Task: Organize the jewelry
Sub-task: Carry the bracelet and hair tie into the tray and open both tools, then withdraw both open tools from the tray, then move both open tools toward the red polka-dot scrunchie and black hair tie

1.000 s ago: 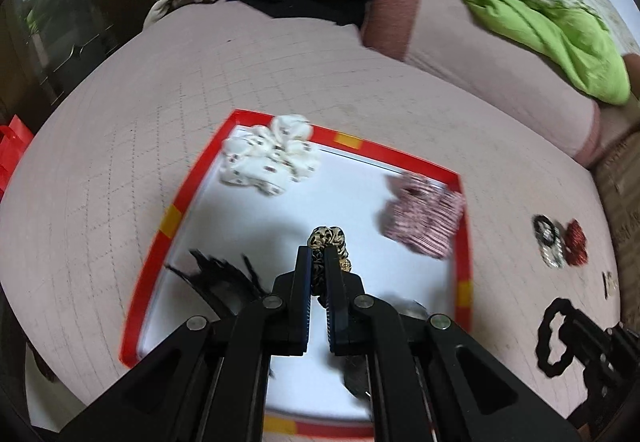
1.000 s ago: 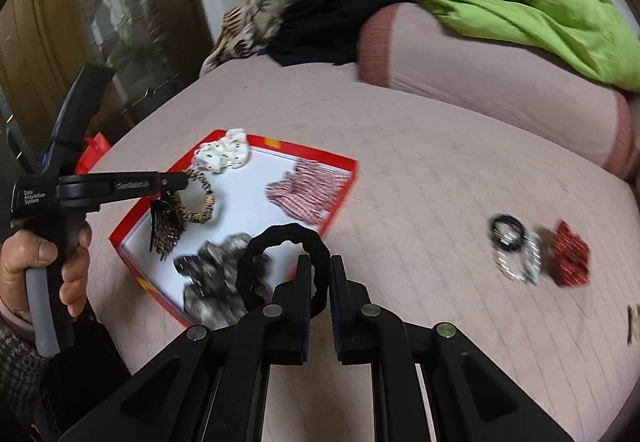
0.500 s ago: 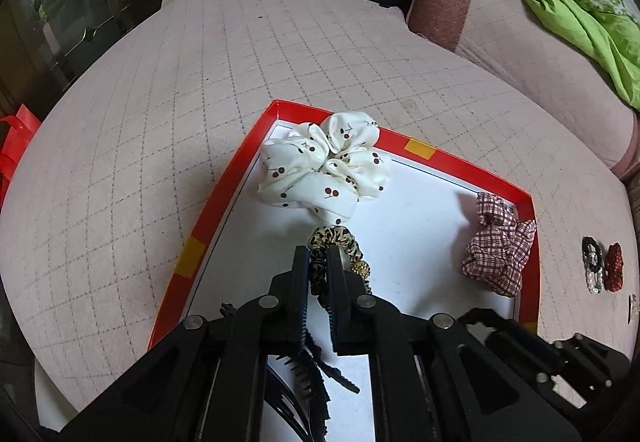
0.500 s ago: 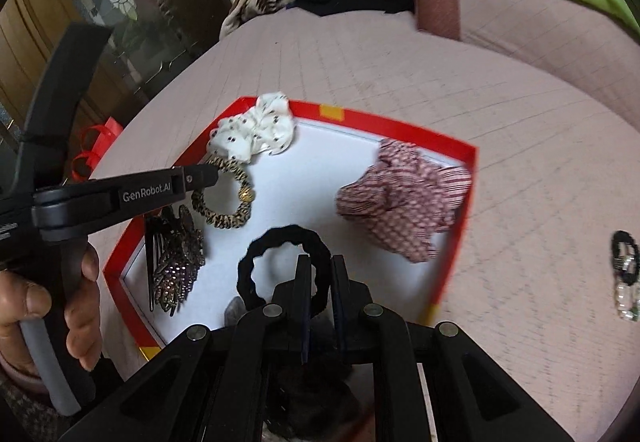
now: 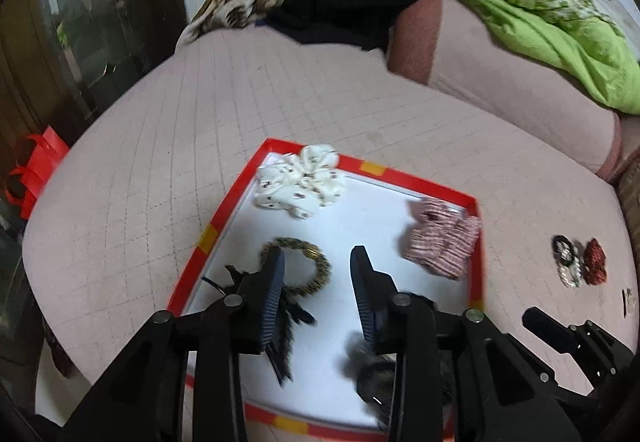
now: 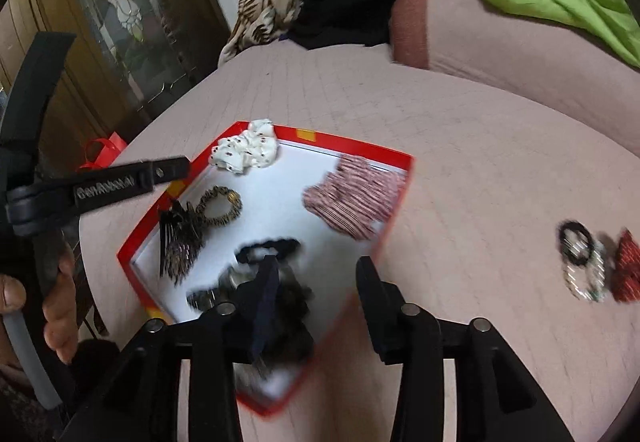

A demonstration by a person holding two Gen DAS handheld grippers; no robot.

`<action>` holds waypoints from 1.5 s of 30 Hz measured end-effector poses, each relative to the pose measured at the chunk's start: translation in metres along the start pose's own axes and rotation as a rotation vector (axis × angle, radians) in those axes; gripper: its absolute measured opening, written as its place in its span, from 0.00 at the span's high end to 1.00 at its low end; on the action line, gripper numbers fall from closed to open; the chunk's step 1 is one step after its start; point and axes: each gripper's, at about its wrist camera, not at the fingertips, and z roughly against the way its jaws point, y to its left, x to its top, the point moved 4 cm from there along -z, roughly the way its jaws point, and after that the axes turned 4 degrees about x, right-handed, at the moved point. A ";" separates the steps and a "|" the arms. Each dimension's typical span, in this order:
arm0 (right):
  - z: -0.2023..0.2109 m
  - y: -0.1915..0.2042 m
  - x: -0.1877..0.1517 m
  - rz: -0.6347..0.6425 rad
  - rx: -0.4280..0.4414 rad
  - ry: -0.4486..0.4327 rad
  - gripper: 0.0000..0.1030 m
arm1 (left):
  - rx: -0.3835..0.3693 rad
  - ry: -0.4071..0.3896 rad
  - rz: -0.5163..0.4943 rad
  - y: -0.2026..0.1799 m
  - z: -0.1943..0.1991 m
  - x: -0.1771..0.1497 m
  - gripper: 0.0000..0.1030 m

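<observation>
Holding scrunchies (image 5: 301,182) and a claw clip (image 6: 178,242), red tray (image 5: 420,184); both hand-held grippers opening, empty.

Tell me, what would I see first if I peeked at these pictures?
The red tray on the pink bed grabs your eye, with a white spotted scrunchie at its far end and a red checked scrunchie by its right rim. Black gripper fingers stand apart over a leopard hair tie. Far back lies a bright green cloth.
</observation>
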 end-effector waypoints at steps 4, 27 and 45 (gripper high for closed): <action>0.031 -0.022 -0.027 -0.038 -0.043 -0.012 0.52 | -0.031 -0.017 -0.030 -0.030 0.026 -0.015 0.60; 0.142 -0.108 -0.122 -0.236 -0.339 -0.058 0.47 | -0.103 -0.090 -0.307 -0.164 0.108 -0.115 0.53; 0.148 -0.119 -0.125 -0.263 -0.378 -0.061 0.46 | -0.101 -0.051 -0.285 -0.157 0.100 -0.116 0.52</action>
